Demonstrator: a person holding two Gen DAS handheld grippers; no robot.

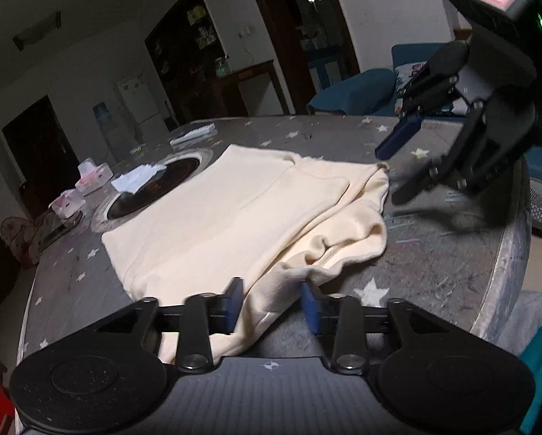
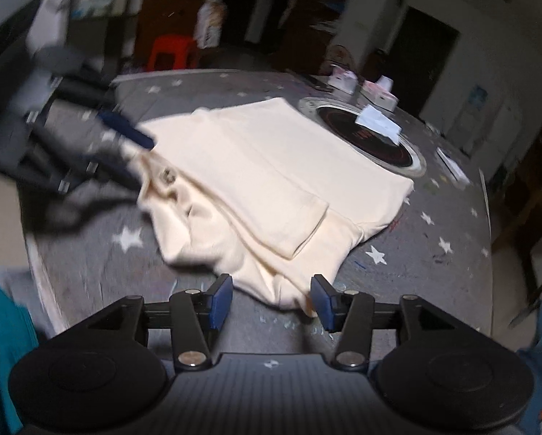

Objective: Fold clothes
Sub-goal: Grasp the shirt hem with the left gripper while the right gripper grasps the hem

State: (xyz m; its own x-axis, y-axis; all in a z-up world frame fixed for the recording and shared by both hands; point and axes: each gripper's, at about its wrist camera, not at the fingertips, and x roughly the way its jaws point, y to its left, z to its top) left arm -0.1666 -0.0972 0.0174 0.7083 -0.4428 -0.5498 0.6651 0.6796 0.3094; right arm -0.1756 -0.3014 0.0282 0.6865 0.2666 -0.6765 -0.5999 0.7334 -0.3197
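Observation:
A cream garment (image 1: 234, 210) lies partly folded on a round grey table with white stars (image 1: 434, 253). Its near edge is bunched. In the left wrist view my left gripper (image 1: 272, 302) stands narrowly open with a fold of that bunched edge between its blue pads; grey table shows beside the right pad. My right gripper (image 1: 386, 177) hovers open by the garment's far right corner, gripping nothing. In the right wrist view the garment (image 2: 271, 166) shows a folded-over sleeve, and its hem lies loose between the wide-apart pads of my right gripper (image 2: 272, 304). My left gripper (image 2: 144, 162) is blurred at the left.
A round black hob (image 1: 155, 188) is set into the table beyond the garment, with white paper (image 1: 137, 177) on it. Small pink-and-white boxes (image 1: 93, 177) sit near the far edge. A blue sofa (image 1: 354, 90) stands behind the table and a red stool (image 2: 173, 50) beside it.

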